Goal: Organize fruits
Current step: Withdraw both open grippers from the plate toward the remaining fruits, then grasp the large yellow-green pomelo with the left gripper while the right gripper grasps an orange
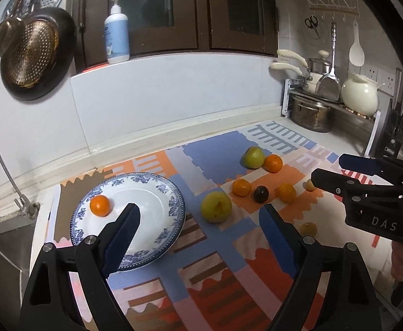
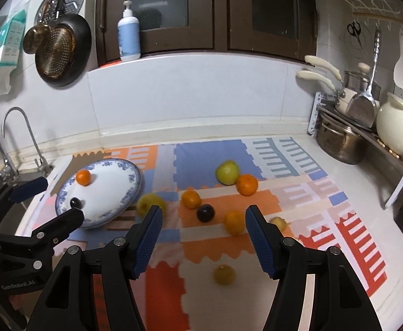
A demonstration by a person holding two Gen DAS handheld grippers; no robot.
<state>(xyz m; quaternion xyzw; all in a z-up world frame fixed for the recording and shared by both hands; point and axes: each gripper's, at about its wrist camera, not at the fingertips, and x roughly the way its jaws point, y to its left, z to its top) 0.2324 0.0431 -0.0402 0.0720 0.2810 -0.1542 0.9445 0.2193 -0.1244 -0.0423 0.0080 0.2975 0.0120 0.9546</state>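
A blue-and-white plate [image 1: 157, 193] [image 2: 110, 182] lies on the patterned mat at the left and holds an orange [image 1: 99, 205] [image 2: 83, 178] and a dark plum [image 2: 75, 202]. On the mat lie two green apples [image 1: 216, 207] [image 1: 253, 157], several oranges such as the one in the middle [image 1: 241, 187] [image 2: 191, 199], a dark plum [image 1: 261, 194] [image 2: 205, 213] and small yellow fruits [image 2: 224, 275]. My left gripper [image 1: 198, 223] is open and empty above the plate's right edge. My right gripper [image 2: 204, 229] is open and empty above the fruits.
A sink with a tap [image 2: 22, 135] is at the left. A rack with a steel pot [image 2: 339, 143] and a white teapot [image 2: 397, 129] stands at the back right. A knife block [image 1: 397, 135] is at the far right. Pans hang on the wall [image 1: 33, 55].
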